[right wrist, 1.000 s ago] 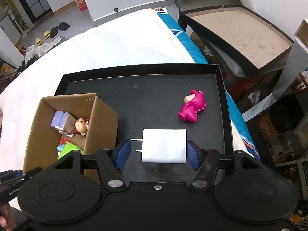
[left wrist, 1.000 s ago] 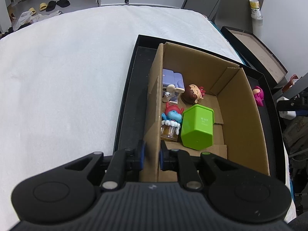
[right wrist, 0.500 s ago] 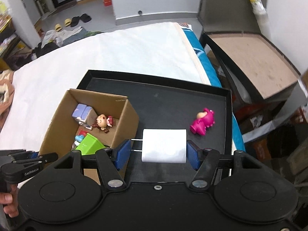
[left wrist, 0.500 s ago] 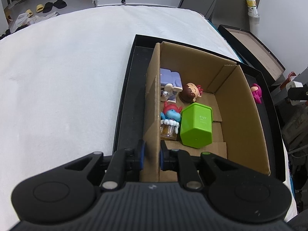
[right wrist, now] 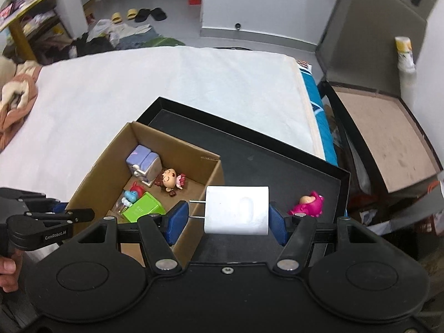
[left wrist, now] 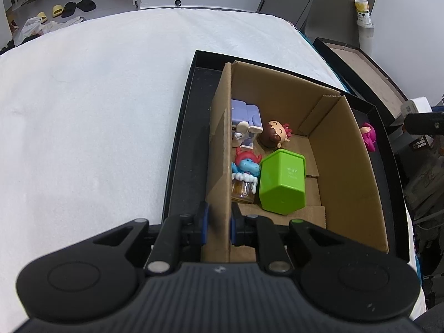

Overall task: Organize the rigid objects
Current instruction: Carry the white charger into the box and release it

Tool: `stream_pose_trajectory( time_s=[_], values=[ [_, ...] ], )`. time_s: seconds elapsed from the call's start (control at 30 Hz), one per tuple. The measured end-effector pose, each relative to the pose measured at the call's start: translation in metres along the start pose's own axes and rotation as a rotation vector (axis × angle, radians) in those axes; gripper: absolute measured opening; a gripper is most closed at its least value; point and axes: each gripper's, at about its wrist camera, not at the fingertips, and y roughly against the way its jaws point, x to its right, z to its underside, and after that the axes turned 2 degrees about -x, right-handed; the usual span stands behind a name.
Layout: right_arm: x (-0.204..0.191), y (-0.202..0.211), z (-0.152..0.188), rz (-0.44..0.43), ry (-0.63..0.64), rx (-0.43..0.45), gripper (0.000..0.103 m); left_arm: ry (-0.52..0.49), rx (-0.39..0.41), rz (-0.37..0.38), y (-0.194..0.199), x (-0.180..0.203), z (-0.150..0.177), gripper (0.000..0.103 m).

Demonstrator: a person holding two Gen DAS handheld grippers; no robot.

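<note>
A cardboard box (left wrist: 347, 166) (right wrist: 102, 172) stands in a black tray (left wrist: 188, 149) (right wrist: 263, 163) on a white cloth. Inside lie a green container (left wrist: 283, 180) (right wrist: 144, 209), a blue figure (left wrist: 245, 166), a brown-haired doll (left wrist: 274, 134) (right wrist: 170, 180) and a lilac toy (left wrist: 245, 115) (right wrist: 144, 162). My left gripper (left wrist: 217, 226) is shut on the box's left wall. My right gripper (right wrist: 226, 219) is shut on a white plug charger (right wrist: 237, 211), held above the tray beside the box's right wall. A pink figure (right wrist: 308, 204) (left wrist: 367, 136) lies on the tray.
A second open black box (right wrist: 388, 138) stands to the right, off the bed. A white and yellow bottle (right wrist: 405, 52) is behind it. Clothes and slippers (right wrist: 138, 15) lie on the floor beyond the bed.
My right gripper with the charger has risen and swung left toward the cardboard box. My left gripper keeps its hold on the box wall; the box has barely shifted.
</note>
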Motion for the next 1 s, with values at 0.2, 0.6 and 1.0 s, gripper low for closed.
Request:
stream_pose_trajectory(
  time_s=[0.2,0.6,1.0],
  values=[
    [-0.013,-0.006,-0.005,0.0,0.06,-0.007,0.06,0.007,0.003,0.012,0.001,-0.002,0.001,0.014],
    [-0.045,-0.029,-0.016,-0.013,0.209,-0.033,0.061,0.041,-0.005,0.036,0.002,-0.006,0.001,0.016],
    [-0.067,-0.059,-0.024,-0.019,0.286,-0.072,0.061,0.054,-0.008,0.046,0.001,-0.007,0.001,0.016]
  ],
)
